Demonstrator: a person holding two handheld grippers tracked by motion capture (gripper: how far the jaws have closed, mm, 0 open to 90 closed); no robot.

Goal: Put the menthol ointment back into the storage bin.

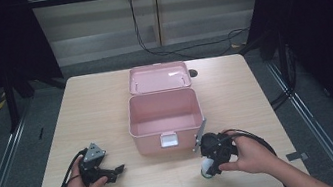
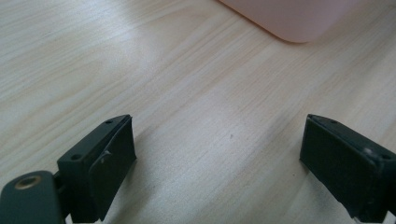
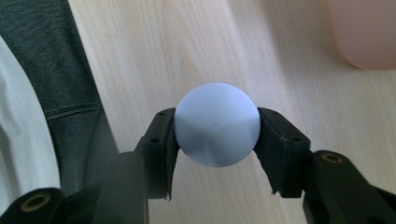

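Pale blue ball [image 3: 217,124] — smooth, round, clamped between fingers [image 3: 161,140]

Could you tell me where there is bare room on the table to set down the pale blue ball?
The open pink plastic box is empty inside. The wooden table is bare left and right of the box. The near edge is crowded: the left gripper rests open there, and the right gripper grips the pale blue ball.

A light wooden table [image 1: 96,109] stands on grey floor [image 1: 8,164], black curtains [image 1: 325,22] flanking pale wall panels [image 1: 108,26].
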